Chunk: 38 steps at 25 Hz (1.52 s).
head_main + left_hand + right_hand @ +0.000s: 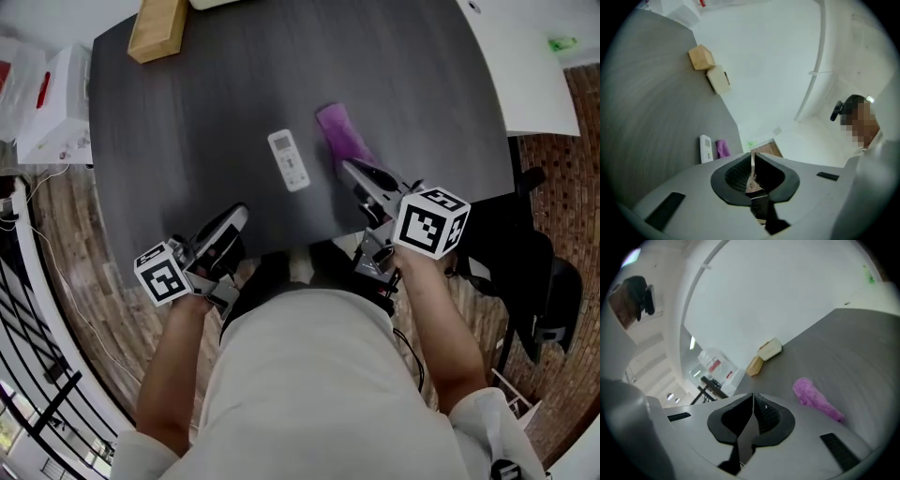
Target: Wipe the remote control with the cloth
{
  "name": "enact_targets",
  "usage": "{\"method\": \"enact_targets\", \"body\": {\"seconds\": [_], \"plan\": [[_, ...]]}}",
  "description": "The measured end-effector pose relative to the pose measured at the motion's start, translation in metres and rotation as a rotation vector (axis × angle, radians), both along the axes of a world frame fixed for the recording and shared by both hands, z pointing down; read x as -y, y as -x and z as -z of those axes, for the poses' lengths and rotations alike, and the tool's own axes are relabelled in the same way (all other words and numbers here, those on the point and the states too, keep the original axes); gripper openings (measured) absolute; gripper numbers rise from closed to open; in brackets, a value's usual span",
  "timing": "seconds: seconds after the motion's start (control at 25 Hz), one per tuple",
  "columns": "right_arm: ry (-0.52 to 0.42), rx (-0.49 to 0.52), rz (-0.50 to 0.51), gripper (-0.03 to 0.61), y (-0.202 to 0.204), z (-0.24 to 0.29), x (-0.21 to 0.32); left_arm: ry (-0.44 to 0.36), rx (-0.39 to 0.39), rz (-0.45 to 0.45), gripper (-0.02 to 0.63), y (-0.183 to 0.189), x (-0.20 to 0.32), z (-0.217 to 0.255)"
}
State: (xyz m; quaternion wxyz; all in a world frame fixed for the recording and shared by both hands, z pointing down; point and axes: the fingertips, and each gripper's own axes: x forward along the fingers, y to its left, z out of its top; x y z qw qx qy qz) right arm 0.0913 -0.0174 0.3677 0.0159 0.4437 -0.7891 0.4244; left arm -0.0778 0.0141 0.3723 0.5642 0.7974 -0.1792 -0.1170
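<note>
Two task items, both lying loose:

- Remote control (289, 160): white, ahead of and between the two grippers.
- Cloth (339, 131): purple, bunched, just beside the remote, close ahead of the right gripper (352, 172).
- Right gripper: jaws together, empty.
- Left gripper (236, 217): jaws together, empty.
- Advice: the right jaws must part before pinching a thick fold of the cloth, and the left gripper could steady the remote.
- Surface: dark grey table (206, 122), with a wooden block (157, 28) far beyond the left gripper.
- Room: brick-patterned floor (84, 300).

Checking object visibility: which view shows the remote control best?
The head view: the remote control lies whole, face up, on the dark table. The left gripper view shows it small and far off; the right gripper view misses it.
</note>
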Motion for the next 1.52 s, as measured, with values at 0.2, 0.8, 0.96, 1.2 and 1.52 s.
{"method": "enact_targets", "body": {"seconds": [0.2, 0.8, 0.96, 1.2, 1.52], "plan": [[-0.099, 0.103, -0.083, 0.021, -0.003, 0.059, -0.013, -0.119, -0.099, -0.008, 0.008, 0.005, -0.019, 0.058], [-0.251, 0.119, -0.051, 0.012, -0.007, 0.127, -0.058, -0.328, -0.156, -0.054, 0.008, -0.013, -0.063, 0.134], [-0.269, 0.136, 0.015, 0.012, -0.030, 0.135, -0.082, -0.342, -0.133, 0.008, 0.008, -0.043, -0.093, 0.141], [-0.252, 0.152, 0.092, 0.011, -0.031, 0.131, -0.088, -0.309, -0.112, 0.118, 0.008, -0.057, -0.111, 0.138], [-0.327, 0.131, 0.093, 0.011, -0.033, 0.141, -0.092, -0.313, -0.060, 0.160, 0.008, -0.045, -0.140, 0.136]]}}
